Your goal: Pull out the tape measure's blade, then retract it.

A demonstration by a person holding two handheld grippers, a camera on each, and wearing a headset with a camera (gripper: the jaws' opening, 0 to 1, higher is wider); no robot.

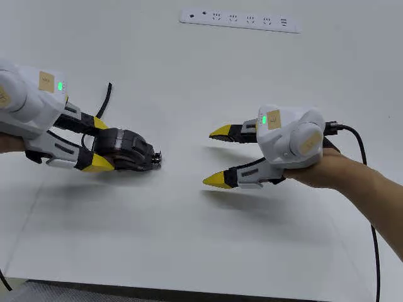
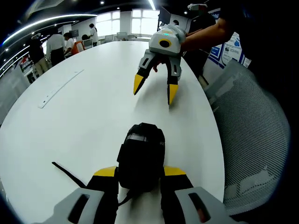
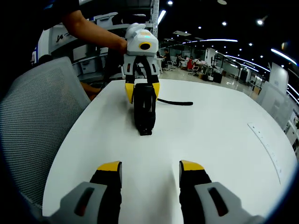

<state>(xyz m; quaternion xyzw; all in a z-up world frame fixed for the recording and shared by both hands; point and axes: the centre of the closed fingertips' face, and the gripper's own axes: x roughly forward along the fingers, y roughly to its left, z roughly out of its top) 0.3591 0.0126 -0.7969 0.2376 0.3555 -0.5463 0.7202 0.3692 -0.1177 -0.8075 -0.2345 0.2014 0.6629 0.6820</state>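
Head view: left tool (image 1: 104, 143) clamped on the tape measure (image 1: 129, 150) low over the tabletop (image 1: 189, 239), hook end toward the right tool (image 1: 217, 156), jaws apart and empty, near but not touching; blade seemingly all inside, so probably pull-out and retraction both left.

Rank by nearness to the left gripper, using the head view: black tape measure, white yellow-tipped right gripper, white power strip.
1. Black tape measure: clamped in the left gripper.
2. White yellow-tipped right gripper: opposite, to the right.
3. White power strip: farthest, at the view's top.
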